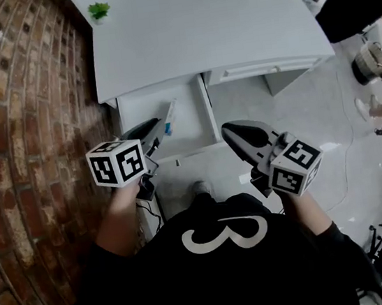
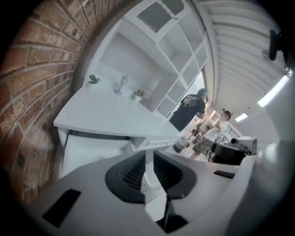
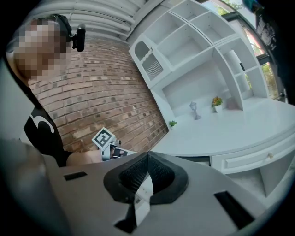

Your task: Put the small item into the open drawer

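Note:
The open drawer (image 1: 136, 113) juts from under the white desk (image 1: 196, 35). A small white tube with a blue end (image 1: 170, 118) lies inside the drawer near its middle. My left gripper (image 1: 155, 128) hovers over the drawer's near edge, its tips just beside the tube; in the left gripper view (image 2: 149, 154) its jaws stand a narrow gap apart with nothing between them, and the drawer (image 2: 92, 150) shows ahead. My right gripper (image 1: 227, 131) hangs right of the drawer over the floor, shut and empty (image 3: 147, 156).
A brick wall (image 1: 22, 101) runs close along the left. A closed drawer front (image 1: 271, 68) sits to the right of the open one. A small potted plant (image 1: 98, 11) stands at the desk's back left. People (image 2: 189, 108) stand far off to the right.

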Available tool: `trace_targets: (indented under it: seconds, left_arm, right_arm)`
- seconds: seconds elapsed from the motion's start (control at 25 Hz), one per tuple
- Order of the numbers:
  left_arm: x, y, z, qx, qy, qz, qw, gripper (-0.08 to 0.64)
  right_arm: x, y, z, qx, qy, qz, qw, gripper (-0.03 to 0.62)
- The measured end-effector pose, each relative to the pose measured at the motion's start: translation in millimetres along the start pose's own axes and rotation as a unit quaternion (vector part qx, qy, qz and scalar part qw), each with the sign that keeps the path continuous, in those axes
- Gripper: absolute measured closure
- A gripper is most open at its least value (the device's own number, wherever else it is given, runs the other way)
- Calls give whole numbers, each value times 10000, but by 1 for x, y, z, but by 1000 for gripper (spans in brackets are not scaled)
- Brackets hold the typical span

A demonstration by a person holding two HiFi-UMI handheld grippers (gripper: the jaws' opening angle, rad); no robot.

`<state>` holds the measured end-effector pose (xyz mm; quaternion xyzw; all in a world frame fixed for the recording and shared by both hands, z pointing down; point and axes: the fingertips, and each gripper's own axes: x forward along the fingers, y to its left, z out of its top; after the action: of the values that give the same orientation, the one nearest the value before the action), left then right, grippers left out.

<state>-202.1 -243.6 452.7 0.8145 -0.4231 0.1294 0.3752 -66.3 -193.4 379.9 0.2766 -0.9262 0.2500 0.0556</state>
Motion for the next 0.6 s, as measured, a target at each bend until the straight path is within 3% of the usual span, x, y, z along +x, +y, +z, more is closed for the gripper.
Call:
trace_targets:
  seconds: [0.08, 0.36, 0.6]
  left_arm:
    - [-23, -26, 6, 9, -271, -244, 9993, 542]
    - [-85, -119, 30, 390, -966, -1318, 9858, 557]
    - [-124, -157, 51, 1085, -1457, -1443, 9727, 557]
  right_arm:
    - [-1, 12, 8, -22, -105, 133, 9999, 583]
    - [-13, 55, 45, -148, -587, 572, 9965, 583]
    - [-28, 84, 66, -471, -854, 880, 9913, 583]
